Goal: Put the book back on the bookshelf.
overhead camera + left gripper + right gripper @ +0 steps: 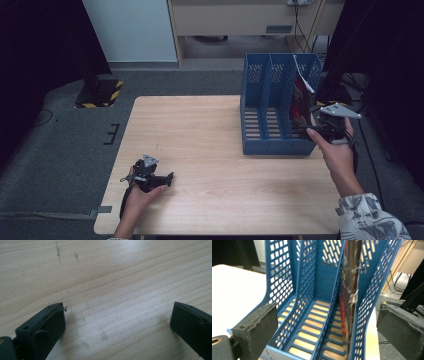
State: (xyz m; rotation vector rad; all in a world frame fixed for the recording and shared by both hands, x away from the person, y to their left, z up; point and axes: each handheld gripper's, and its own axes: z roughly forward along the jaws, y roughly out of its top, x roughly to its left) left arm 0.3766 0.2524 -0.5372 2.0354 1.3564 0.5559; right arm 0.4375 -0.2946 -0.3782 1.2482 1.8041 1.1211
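— Where's the magazine (300, 98)?

— Standing upright in the rightmost slot of the blue file rack (265, 146), at the table's (210, 130) far right. The right gripper (326, 131) hovers just in front of that slot, jaws spread wide, nothing between them.

— And the other one?

— The left gripper (150, 176) rests low on the near left of the wood, well away from the rack, jaws parted and gripping nothing.
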